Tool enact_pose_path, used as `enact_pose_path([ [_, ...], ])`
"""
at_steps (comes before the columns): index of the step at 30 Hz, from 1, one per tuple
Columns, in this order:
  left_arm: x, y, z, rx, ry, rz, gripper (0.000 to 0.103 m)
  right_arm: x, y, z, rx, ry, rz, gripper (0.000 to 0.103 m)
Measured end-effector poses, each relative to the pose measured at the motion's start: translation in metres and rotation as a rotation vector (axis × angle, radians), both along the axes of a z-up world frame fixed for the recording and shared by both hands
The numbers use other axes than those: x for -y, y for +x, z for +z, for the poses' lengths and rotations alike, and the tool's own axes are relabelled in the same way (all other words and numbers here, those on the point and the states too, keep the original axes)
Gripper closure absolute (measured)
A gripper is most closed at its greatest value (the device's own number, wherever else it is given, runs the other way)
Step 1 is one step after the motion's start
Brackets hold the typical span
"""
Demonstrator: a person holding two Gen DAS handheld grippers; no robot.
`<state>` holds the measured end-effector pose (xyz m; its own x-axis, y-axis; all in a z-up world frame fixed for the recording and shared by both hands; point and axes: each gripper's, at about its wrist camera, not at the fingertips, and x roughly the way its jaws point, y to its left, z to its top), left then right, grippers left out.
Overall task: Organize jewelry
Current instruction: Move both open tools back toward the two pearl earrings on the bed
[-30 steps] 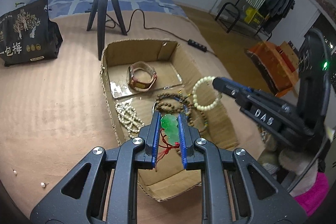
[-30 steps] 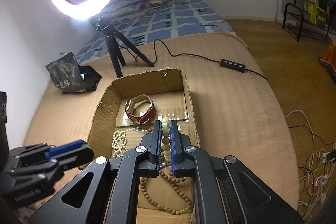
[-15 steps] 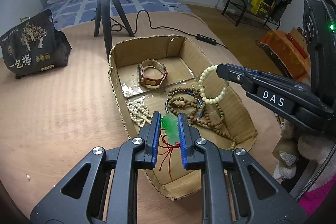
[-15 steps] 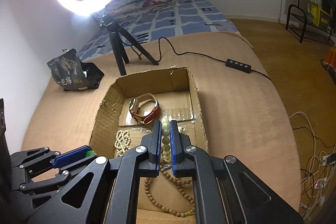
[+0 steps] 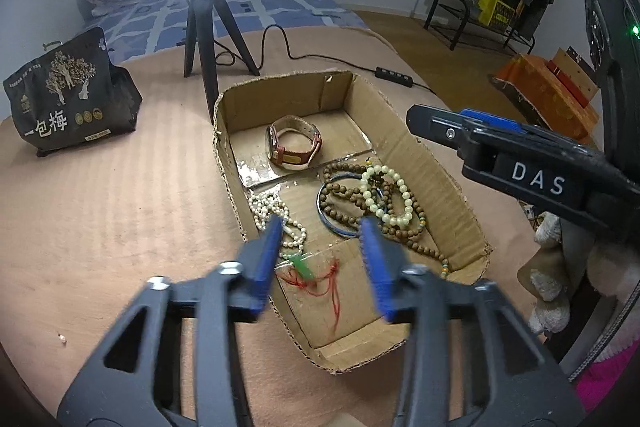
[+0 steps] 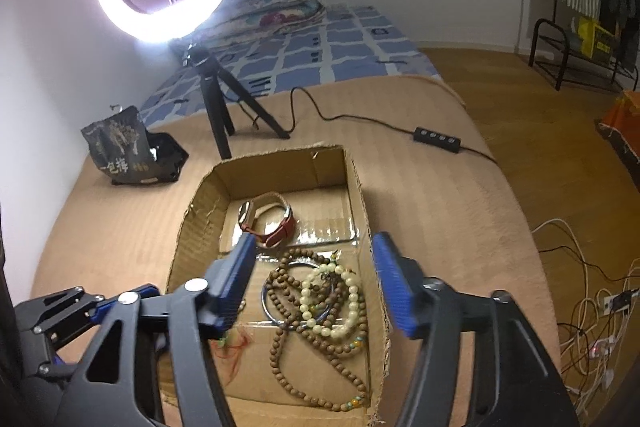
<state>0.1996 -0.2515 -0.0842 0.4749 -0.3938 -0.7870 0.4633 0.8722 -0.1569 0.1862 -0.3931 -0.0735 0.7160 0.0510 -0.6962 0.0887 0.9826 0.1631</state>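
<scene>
A shallow cardboard box (image 5: pixel 448 195) (image 6: pixel 192 211) lies on the tan bedspread. Inside are a brown-strapped watch (image 5: pixel 294 147) (image 6: pixel 268 223), a white bead strand (image 5: pixel 272 215), brown wooden beads (image 5: pixel 340 183) (image 6: pixel 280 291), a blue bangle (image 5: pixel 322 215) and a pale green bead bracelet (image 5: pixel 396 203) (image 6: pixel 336 299). A green pendant on red cord (image 5: pixel 302 267) lies on the box floor. My left gripper (image 5: pixel 322 251) hovers over it, jaws opening, nothing between them. My right gripper (image 6: pixel 316 283) hangs over the pale bracelet, jaws opening, nothing held.
A ring light on a black tripod (image 5: pixel 204 39) (image 6: pixel 216 107) stands behind the box, its cable and switch (image 6: pixel 438 137) trailing right. A black snack bag (image 5: pixel 68 95) sits at the left. Cables lie on the wooden floor (image 6: pixel 592 307) at the right.
Both grippers have opened. The green pendant dropped from the left jaws onto the box floor, and the pale bracelet dropped from the right jaws onto the wooden beads.
</scene>
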Motion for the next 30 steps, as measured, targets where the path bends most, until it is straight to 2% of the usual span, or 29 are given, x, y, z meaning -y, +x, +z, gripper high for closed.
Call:
enact_pose_path([
  [2,-0.001,-0.001,0.002,0.009,0.002,0.002,0.051,-0.001,0.000,0.003,0.005,-0.007,-0.007,0.034],
  [4,-0.002,-0.002,0.003,0.004,-0.001,0.003,0.041,-0.001,-0.001,0.004,0.006,-0.015,-0.012,0.032],
  [5,-0.003,-0.002,0.004,0.005,-0.006,0.002,0.041,-0.002,-0.001,0.004,0.004,-0.017,-0.015,0.031],
  [8,-0.004,-0.005,0.007,0.015,-0.002,0.002,0.040,-0.003,-0.001,0.006,-0.001,-0.025,-0.026,0.024],
  [30,-0.037,-0.045,0.052,0.100,-0.020,0.007,0.037,-0.030,-0.035,0.052,0.077,-0.053,-0.021,0.024],
])
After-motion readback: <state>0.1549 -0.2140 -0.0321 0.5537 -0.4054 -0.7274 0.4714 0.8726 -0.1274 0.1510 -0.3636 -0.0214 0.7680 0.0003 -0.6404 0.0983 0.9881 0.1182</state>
